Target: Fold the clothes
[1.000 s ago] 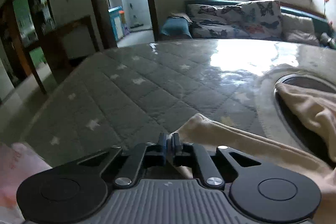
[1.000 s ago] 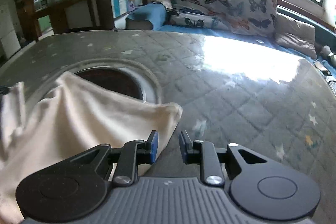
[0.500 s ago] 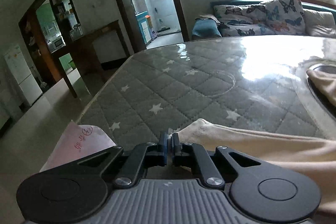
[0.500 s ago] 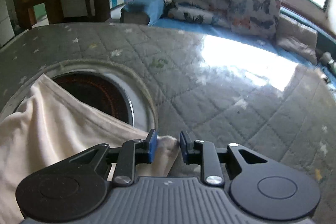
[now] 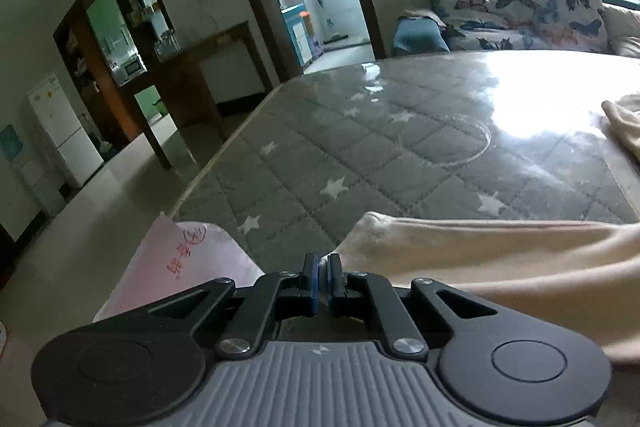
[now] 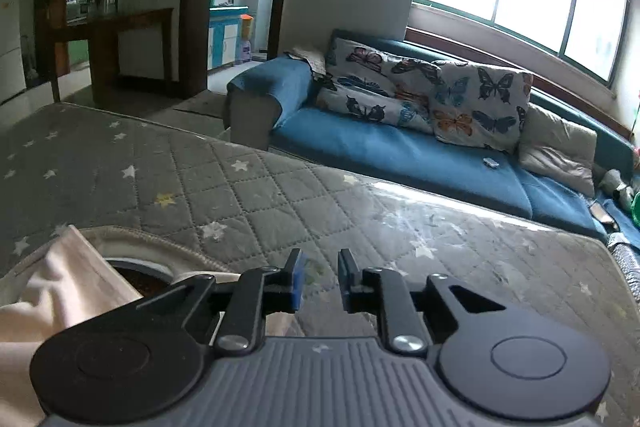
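Note:
A cream garment (image 5: 480,251) lies spread along the near side of the quilted grey table (image 5: 360,147); its left edge ends just right of my left gripper (image 5: 323,259). That gripper's jaws are opening by a thin slit, and no cloth shows between the blue pads. In the right wrist view the garment (image 6: 60,279) drapes over a round recess (image 6: 136,277) in the table at the lower left. My right gripper (image 6: 319,255) hovers over bare table (image 6: 280,195) to the right of the cloth. Its jaws are closing with nothing between them.
A pink sheet of paper (image 5: 180,259) with red writing pokes out past the table's left edge, beside my left gripper. Beyond that edge is open floor (image 5: 100,227). A blue sofa (image 6: 400,147) with butterfly cushions runs behind the table's far side.
The left view swung left, bringing the table's edge and the pink paper into sight, and its jaws parted slightly off the cloth corner. The right gripper lifted and moved right, off the garment.

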### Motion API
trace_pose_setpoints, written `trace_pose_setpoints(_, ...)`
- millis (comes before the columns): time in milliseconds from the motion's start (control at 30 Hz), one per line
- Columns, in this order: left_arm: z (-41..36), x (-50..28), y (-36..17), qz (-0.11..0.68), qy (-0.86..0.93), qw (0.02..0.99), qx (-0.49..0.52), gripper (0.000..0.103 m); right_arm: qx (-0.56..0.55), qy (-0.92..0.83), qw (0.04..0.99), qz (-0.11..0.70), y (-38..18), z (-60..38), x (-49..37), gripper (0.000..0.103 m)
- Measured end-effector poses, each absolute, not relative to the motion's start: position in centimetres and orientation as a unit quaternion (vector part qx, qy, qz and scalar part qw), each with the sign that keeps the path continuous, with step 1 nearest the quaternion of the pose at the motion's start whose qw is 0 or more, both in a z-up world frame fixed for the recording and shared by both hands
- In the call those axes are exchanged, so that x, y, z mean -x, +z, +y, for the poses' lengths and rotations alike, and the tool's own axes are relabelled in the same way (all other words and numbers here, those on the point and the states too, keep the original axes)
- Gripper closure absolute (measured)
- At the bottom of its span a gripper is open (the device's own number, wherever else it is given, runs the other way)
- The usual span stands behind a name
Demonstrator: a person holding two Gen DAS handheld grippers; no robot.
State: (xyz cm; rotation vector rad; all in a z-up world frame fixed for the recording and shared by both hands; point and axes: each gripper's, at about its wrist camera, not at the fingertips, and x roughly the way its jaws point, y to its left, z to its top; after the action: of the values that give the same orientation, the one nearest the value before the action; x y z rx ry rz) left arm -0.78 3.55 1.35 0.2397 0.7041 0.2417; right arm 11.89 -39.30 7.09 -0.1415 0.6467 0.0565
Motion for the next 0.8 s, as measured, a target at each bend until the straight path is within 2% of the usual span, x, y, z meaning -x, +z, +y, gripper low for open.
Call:
trace_pose_setpoints(233,4.1,0.6,3.2,0.334,0.141,0.927,-0.097,0.088,0.072,0.038,0.925,0.372,6.3,-42.9,-4.3,0.084)
trace_pose_setpoints(333,2.6,-0.1,4.8,0.319,0.116,0.937,-0.086,0.088,0.073,0.037,0.918,0.389,5.5,-43.8,-0.6,0.080)
trace_pose_setpoints(433,-1.4,-1.5,5.8,0.313,0.034,0.944,-0.096,0.086,0.057,0.022,0.918,0.393,5.1,-45.0,2.3,0.075)
trace_pose_setpoints(533,-5.7,-3.6,6.1,0.316,-0.045,0.943,-0.090,0.068,0.039,0.003,0.921,0.388,5.1,-46.0,4.5,0.073)
trace_pose_setpoints(600,-8.7,-5.3,5.7,0.314,-0.077,0.941,-0.101,0.067,0.029,-0.010,0.924,0.381,5.2,-46.8,5.7,0.069)
trace_pose_setpoints(800,-15.9,-10.6,3.8,0.324,-0.133,0.927,-0.132,0.065,0.001,-0.051,0.926,0.373,5.2,-49.0,8.9,0.067)
